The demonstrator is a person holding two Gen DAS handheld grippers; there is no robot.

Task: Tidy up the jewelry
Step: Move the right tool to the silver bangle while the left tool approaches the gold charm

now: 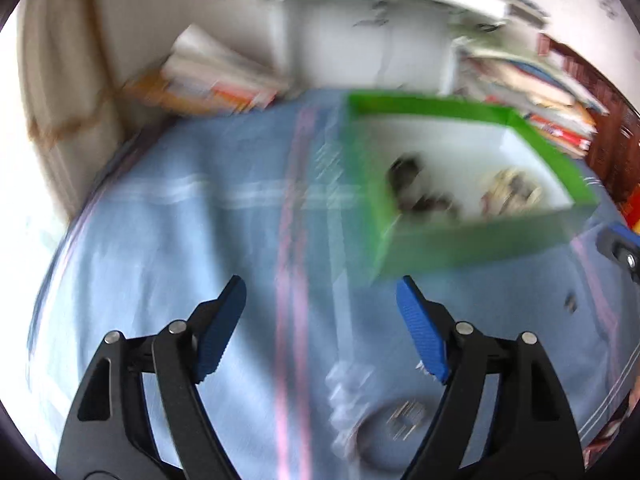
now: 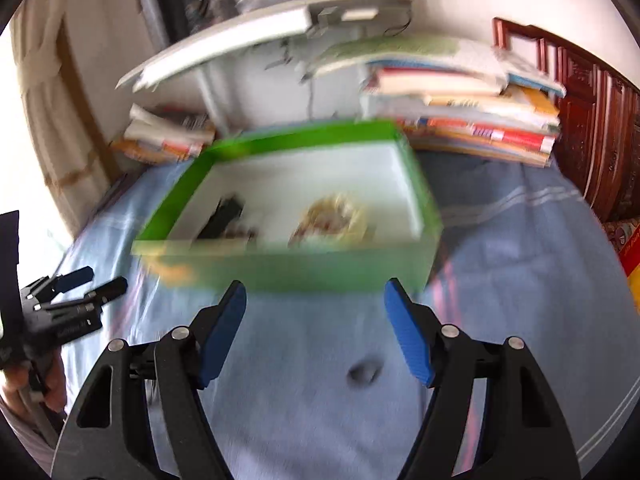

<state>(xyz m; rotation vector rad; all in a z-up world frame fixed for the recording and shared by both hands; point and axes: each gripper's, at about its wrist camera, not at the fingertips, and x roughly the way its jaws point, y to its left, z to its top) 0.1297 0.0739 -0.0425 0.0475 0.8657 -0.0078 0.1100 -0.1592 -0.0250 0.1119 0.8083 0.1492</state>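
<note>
A green box point(image 1: 460, 246) with a white inside stands on the blue cloth; it also shows in the right wrist view point(image 2: 288, 270). Inside lie a dark jewelry piece point(image 1: 412, 188) point(image 2: 224, 216) and a pale beaded piece point(image 1: 512, 194) point(image 2: 332, 216). My left gripper point(image 1: 320, 320) is open and empty, with a blurred silvery chain point(image 1: 344, 392) and a ring-shaped piece point(image 1: 400, 424) on the cloth below it. My right gripper point(image 2: 314, 320) is open and empty, just in front of the box. A small dark item point(image 2: 364, 372) lies on the cloth between its fingers. Both views are motion-blurred.
Stacks of books point(image 2: 472, 120) lie behind the box at the right, and more books point(image 2: 168, 136) at the back left. A white shelf unit point(image 1: 360, 40) stands behind. The left gripper shows at the left edge of the right wrist view point(image 2: 72, 292). A dark wooden door point(image 2: 592, 120) is at right.
</note>
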